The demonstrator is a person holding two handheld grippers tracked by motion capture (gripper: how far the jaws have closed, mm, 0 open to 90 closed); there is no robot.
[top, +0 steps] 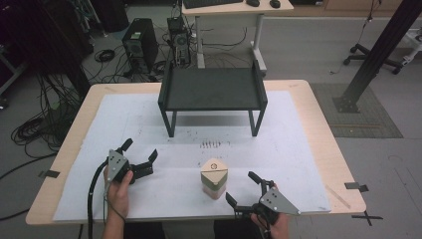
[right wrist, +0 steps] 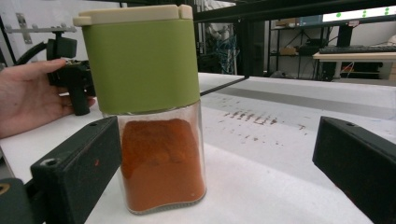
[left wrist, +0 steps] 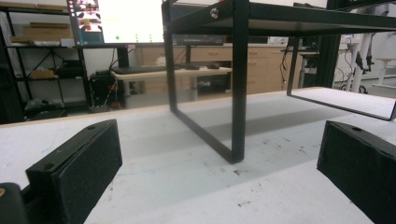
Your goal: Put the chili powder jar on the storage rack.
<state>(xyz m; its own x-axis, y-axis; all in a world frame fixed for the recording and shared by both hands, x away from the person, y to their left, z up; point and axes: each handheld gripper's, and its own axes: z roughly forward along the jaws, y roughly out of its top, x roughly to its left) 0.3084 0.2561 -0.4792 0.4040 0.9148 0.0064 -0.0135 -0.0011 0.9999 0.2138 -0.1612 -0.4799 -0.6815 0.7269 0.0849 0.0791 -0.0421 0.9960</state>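
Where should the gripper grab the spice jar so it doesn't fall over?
Probably the green cap of the spice jar, or just below it on the glass. The jar stands upright and alone on the table, with free space either side. Its sides look flat, so open jaws can close across it. The right gripper is closest and already faces it, so come in level from the person's side.
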